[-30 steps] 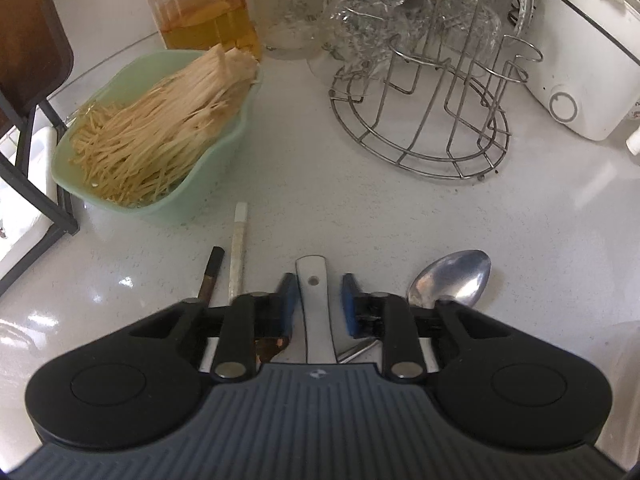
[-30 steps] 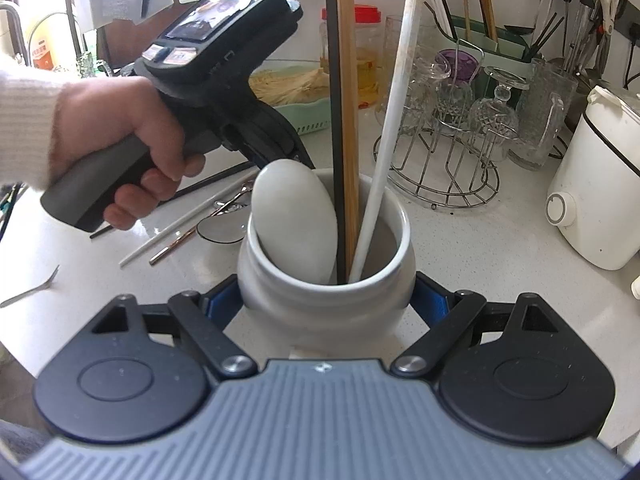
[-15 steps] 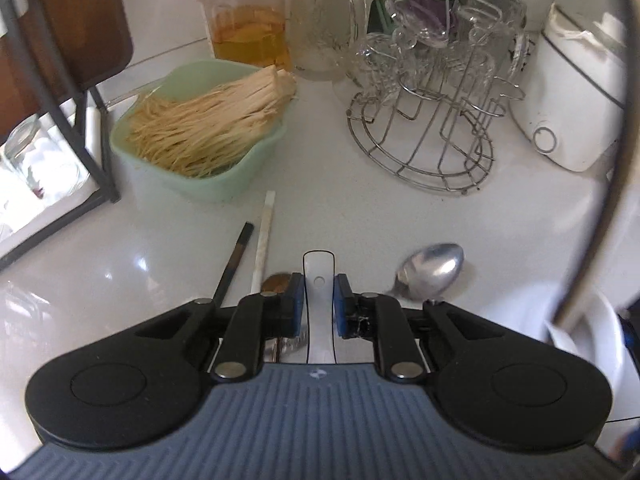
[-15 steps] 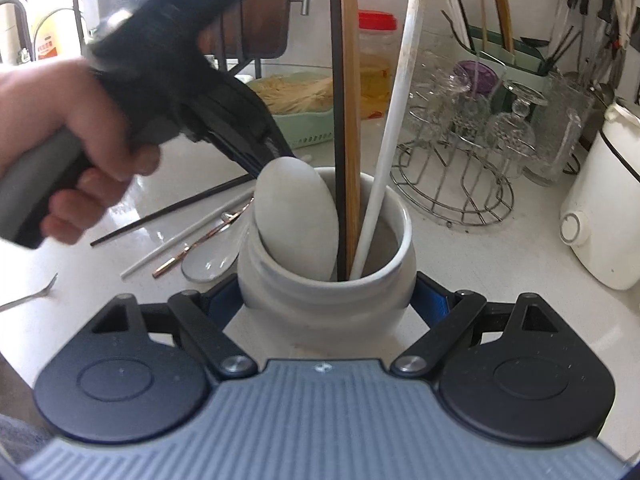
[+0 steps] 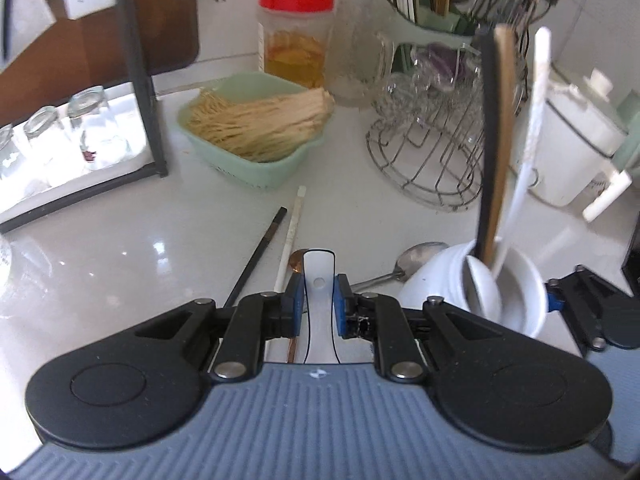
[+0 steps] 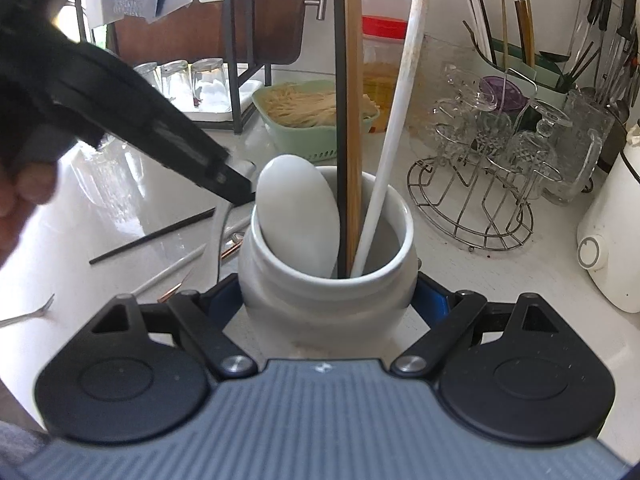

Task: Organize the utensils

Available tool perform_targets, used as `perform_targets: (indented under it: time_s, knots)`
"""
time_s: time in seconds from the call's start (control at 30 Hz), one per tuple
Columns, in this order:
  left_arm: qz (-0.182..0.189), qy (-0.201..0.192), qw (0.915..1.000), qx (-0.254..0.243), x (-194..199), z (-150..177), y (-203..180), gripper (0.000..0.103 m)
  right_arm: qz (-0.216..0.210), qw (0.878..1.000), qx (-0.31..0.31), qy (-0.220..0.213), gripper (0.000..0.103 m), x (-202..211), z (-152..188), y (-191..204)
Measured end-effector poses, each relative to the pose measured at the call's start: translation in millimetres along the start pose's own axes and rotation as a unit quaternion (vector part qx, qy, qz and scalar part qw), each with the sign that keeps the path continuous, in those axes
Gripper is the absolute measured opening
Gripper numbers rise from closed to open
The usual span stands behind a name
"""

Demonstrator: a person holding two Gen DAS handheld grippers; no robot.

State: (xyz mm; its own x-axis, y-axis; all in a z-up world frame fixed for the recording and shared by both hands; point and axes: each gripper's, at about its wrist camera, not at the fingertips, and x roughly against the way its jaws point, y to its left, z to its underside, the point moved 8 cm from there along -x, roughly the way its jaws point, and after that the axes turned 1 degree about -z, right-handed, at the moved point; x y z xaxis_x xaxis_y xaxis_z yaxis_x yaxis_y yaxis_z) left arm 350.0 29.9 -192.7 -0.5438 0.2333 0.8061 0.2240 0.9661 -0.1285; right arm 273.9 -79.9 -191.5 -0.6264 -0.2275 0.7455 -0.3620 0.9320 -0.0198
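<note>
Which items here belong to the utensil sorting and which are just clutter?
In the job:
- white spoon gripped in the left gripper
- white jar between the right gripper fingers, holding a spoon and three chopsticks
- black chopstick, white chopstick, metal spoon and fork lying on the counter

Just lying about:
- noodle basket
- wire glass rack
- red-lidded container
- white appliance

Spoon coming up off the counter

The left gripper [image 5: 318, 306] is lifting the white spoon handle [image 5: 319, 280] away from the counter [image 5: 120, 248]; it is nearing the white jar [image 5: 476, 286] (now beside it).
</note>
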Motion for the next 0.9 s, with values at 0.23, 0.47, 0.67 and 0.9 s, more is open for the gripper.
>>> perform_targets:
  time_s: [0.23, 0.47, 0.67, 0.9]
  knots:
    - [0.017, -0.028, 0.9995, -0.001, 39, 1, -8, 0.018, 0.006, 1.000, -0.007, 0.009, 0.091, -2, -2, 1]
    - [0.025, -0.048, 0.9984, 0.013, 62, 0, -10, 0.018, 0.008, 1.000, -0.008, 0.013, 0.091, -1, -1, 4]
    - [0.028, -0.052, 0.9982, 0.013, 71, -3, -9, 0.017, 0.008, 1.000, -0.007, 0.017, 0.091, -1, -2, 3]
    - [0.026, -0.062, 0.9977, 0.004, 94, -17, -12, 0.017, 0.007, 1.000, -0.008, 0.017, 0.091, -1, -2, 2]
